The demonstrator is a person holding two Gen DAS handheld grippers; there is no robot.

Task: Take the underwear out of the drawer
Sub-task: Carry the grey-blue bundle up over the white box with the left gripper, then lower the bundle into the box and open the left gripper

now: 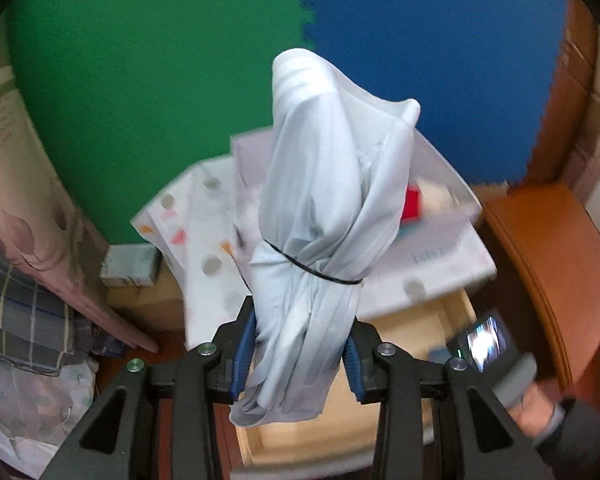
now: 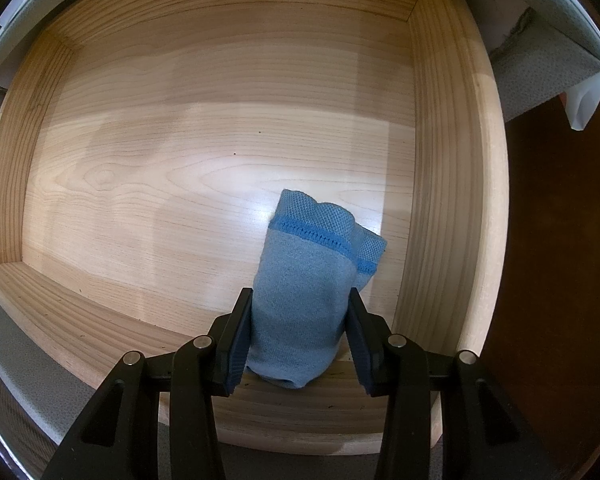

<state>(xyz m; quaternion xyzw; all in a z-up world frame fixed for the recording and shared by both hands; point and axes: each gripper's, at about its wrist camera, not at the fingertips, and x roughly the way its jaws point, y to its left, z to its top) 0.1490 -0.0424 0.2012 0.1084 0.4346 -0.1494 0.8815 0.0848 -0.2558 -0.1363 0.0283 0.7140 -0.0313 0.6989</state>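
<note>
Both claws gripping rolled underwear, drawer nearly cleared.
Left claw (image 1: pixel 300 356) clamps pale grey banded cloth roll (image 1: pixel 320 220) aloft; right claw (image 2: pixel 298 344) pinches blue knit roll (image 2: pixel 304 300) at 5 o'clock in light wooden drawer (image 2: pixel 440 160). Lift straight up, clear the wall.

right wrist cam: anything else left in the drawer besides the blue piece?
No: the drawer shows bare wood apart from the blue underwear clamped in the right gripper.

The light wooden drawer (image 2: pixel 220 140) carries 1 folded blue underwear (image 2: pixel 304 292) near its right wall.
</note>
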